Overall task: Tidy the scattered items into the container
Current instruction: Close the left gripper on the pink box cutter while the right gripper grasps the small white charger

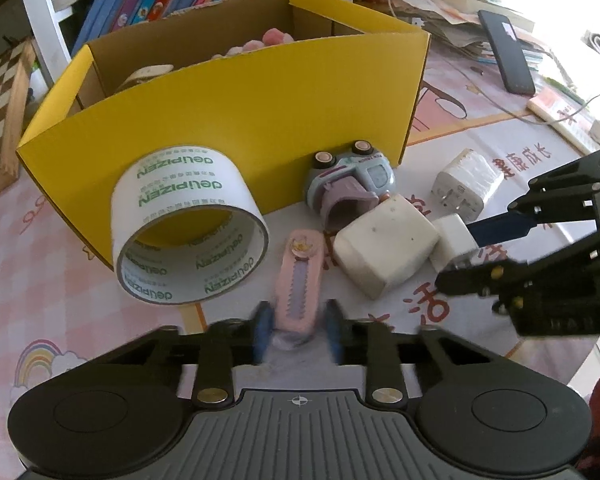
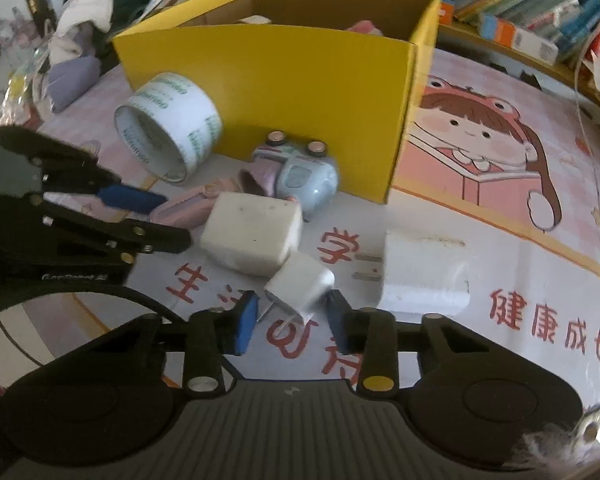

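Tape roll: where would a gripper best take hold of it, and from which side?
Grip the wall of the tape roll at its upper rim, one finger inside the core, one outside, coming from above and the near side. It lies tilted against the yellow box with its open end facing the camera; the full width looks too wide for the jaws.

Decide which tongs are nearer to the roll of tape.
Left. The left tongs close on the pink case right beside the roll of tape; the right tongs grip the small white plug, farther off past the white block.
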